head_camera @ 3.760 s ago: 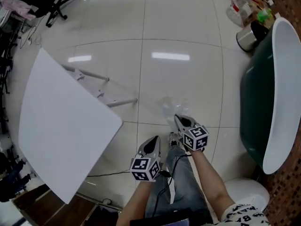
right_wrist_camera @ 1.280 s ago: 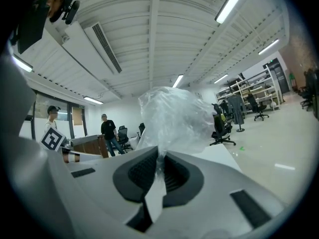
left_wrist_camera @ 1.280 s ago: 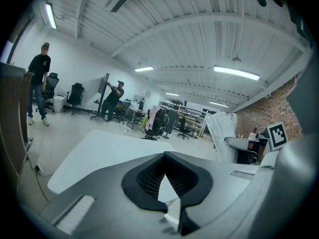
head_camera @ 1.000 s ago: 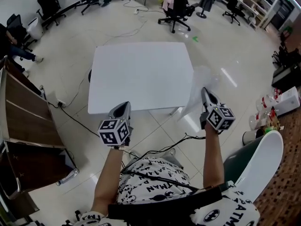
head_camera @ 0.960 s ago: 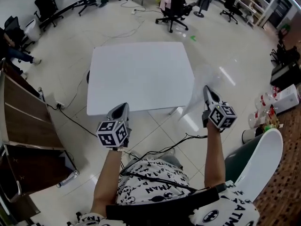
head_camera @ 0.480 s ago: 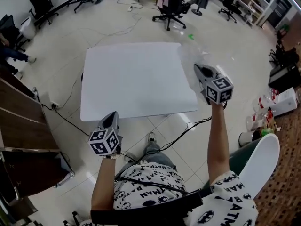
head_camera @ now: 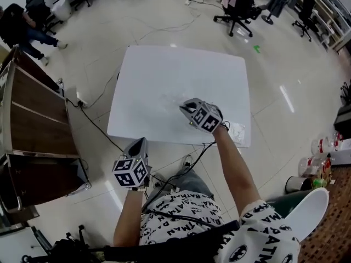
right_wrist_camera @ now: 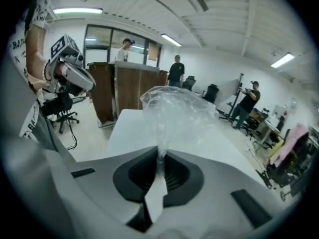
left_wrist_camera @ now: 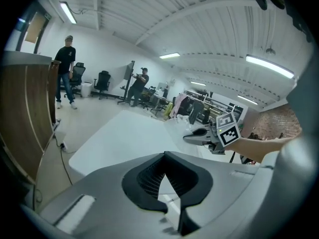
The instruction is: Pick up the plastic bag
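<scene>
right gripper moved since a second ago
Yes. The right gripper, shut on the plastic bag, went from off the right edge of the white table to over its top.

L tool (head_camera: pixel 139 142) low by torso, jaws together; R arm stretched fwd, R tool (head_camera: pixel 185 108) clamped on plastic bag (right_wrist_camera: pixel 177 108).

I see a white table (head_camera: pixel 164 75) standing on the tiled floor (head_camera: pixel 274 92), with a wooden cabinet (head_camera: pixel 35 119) off its left side and a black cable (head_camera: pixel 101 131) trailing across the floor between them. Office chairs (head_camera: pixel 239 10) stand beyond the table. Bottles (head_camera: pixel 323 147) cluster at the right edge, well apart.
</scene>
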`<state>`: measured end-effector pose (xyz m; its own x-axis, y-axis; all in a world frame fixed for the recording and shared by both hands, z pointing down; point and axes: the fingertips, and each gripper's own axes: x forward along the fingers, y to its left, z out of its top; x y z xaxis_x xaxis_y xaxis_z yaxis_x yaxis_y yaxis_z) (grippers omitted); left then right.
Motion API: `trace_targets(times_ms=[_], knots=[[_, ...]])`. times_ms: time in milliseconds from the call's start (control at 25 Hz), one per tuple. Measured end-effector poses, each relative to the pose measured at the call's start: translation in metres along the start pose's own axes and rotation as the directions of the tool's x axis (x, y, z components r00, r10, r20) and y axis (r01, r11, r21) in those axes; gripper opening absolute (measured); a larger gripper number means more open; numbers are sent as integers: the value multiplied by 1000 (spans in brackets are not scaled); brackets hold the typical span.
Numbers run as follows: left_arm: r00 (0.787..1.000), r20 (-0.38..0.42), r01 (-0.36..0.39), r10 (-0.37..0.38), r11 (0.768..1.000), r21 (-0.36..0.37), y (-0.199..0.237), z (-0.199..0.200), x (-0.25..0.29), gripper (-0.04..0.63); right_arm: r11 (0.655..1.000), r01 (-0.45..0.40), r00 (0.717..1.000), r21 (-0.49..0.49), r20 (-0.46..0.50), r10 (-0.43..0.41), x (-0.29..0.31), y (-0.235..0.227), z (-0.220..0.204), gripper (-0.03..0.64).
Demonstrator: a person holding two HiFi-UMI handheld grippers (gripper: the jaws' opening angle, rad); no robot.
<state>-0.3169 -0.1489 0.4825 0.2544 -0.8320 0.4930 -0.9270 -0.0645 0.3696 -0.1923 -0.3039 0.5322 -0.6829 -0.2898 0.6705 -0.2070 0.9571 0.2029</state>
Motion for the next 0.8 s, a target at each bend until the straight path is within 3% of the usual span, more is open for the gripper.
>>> trace_targets(times_ms=[160,440,480,520,560,640,800], knots=[[998,-30,-52,51,998,-26,22,-12,3,2,993,-111,992,-39,-70,108,69,37,2,14],[995,-68,-76,76,997,-5,46,-15,23,2,982,-187,969,11,-160,187,138,75,-17,29],[995,-72,-71,71,997,4,47,-16,29,2,981,-194,967,18,-163,194,142,78,-20,118],[995,-77,-61,62,998,15,47,-16,35,2,980,-198,967,26,-159,200,143,81,-20,160],[995,-83,-47,50,998,28,47,-16,42,2,979,-198,968,36,-149,201,142,82,-19,161],[995,-99,-7,14,998,65,45,-15,60,2,981,-178,977,80,-105,186,130,76,-17,265],[989,-143,50,-27,986,161,43,-14,107,3,963,-49,999,265,23,44,60,34,-32,265]])
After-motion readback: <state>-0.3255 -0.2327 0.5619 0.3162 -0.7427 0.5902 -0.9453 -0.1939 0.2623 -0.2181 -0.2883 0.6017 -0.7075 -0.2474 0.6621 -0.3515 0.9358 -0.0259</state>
